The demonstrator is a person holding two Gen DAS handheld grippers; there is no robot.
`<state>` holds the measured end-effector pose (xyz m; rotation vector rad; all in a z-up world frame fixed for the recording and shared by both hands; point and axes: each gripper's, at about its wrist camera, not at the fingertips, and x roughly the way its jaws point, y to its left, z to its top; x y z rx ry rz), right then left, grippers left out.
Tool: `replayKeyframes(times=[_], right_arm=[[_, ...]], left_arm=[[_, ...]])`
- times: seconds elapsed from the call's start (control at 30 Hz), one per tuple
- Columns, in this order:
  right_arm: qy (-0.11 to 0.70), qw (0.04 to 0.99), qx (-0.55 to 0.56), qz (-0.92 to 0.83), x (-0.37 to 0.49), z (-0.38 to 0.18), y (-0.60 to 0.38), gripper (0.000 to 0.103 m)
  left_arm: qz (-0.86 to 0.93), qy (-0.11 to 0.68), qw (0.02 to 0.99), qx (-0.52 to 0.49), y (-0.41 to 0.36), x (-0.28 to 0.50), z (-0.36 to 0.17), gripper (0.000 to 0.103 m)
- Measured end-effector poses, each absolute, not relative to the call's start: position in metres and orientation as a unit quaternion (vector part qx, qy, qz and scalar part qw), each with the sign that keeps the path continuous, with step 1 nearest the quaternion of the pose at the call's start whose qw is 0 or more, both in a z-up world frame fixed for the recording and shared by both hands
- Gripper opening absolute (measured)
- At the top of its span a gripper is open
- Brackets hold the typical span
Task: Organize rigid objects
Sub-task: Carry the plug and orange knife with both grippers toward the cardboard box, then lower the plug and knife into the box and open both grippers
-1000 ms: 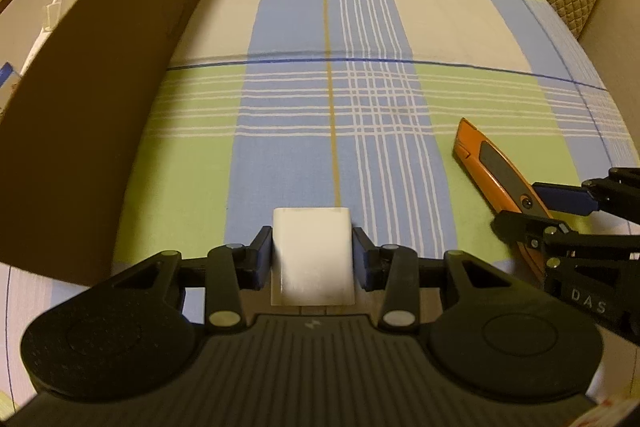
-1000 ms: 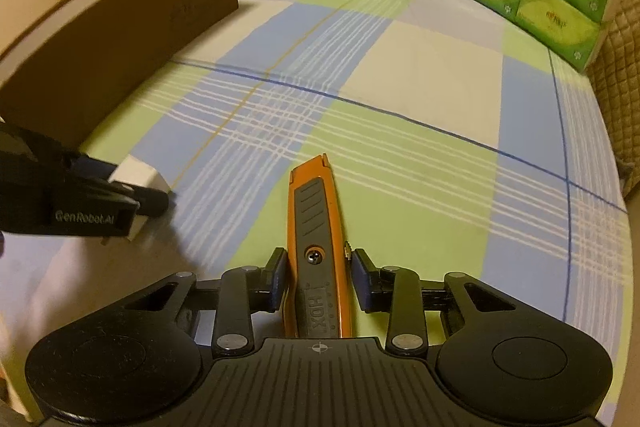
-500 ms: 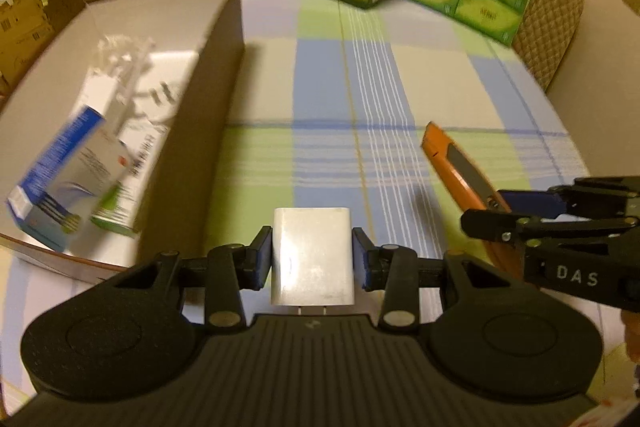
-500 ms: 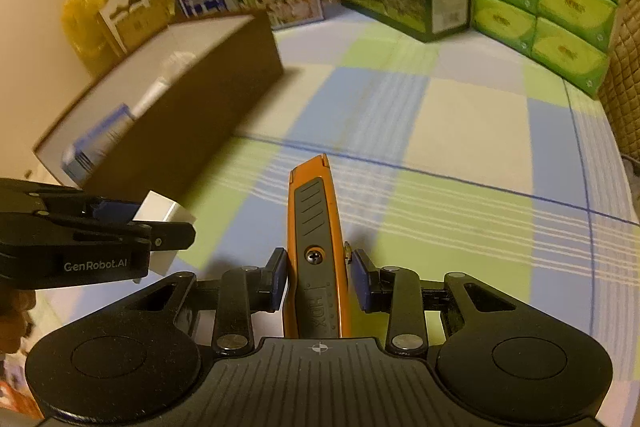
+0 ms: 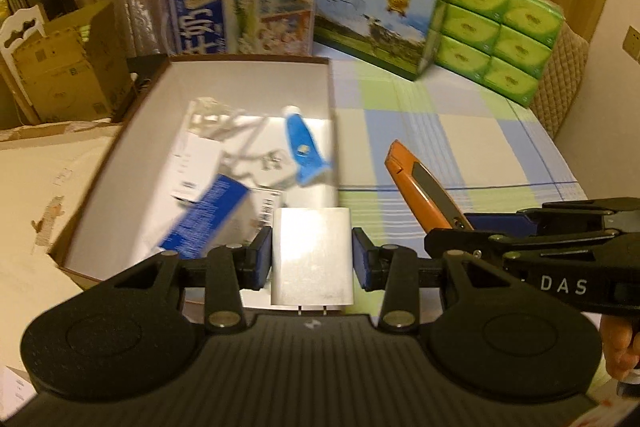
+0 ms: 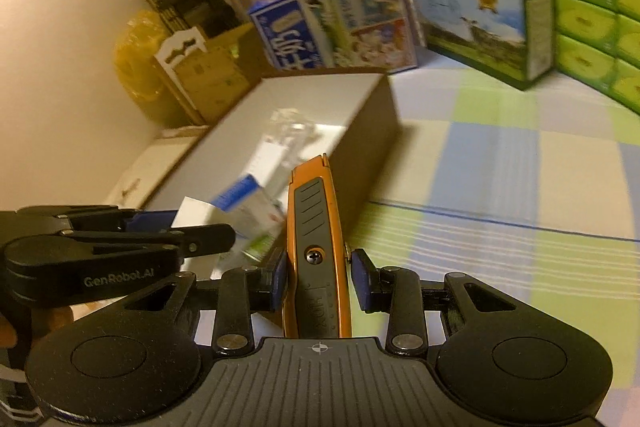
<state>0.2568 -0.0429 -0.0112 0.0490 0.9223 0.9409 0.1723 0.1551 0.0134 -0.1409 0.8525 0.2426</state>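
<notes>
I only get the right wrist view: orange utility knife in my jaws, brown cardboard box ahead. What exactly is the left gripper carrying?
Observer: The left gripper is shut on a white rectangular plug adapter, with its metal prongs pointing back at the camera.
Operator: Is anything in the box hidden from me?
Observer: Yes. A blue-and-white tube lies inside the brown cardboard box, close to its right wall.
</notes>
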Motion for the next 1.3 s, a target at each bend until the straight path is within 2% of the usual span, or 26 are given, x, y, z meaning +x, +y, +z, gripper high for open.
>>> replayKeyframes(times=[0.4,0.67,1.3], right_arm=[[0.424,0.810,0.035,0.403,0.272,-0.009,0.053,0.031],[0.445,0.831,0.038,0.331,0.297,-0.025,0.089,0.031],[0.451,0.842,-0.055,0.291,0.378,-0.063,0.165,0.031]], left_arm=[[0.146,0.394,0.906,-0.055,0.255,0.181,0.019,0.036],[0.145,0.415,0.897,-0.047,0.308,0.218,-0.002,0.036],[0.100,0.460,0.882,-0.021,0.349,0.319,-0.049,0.036]])
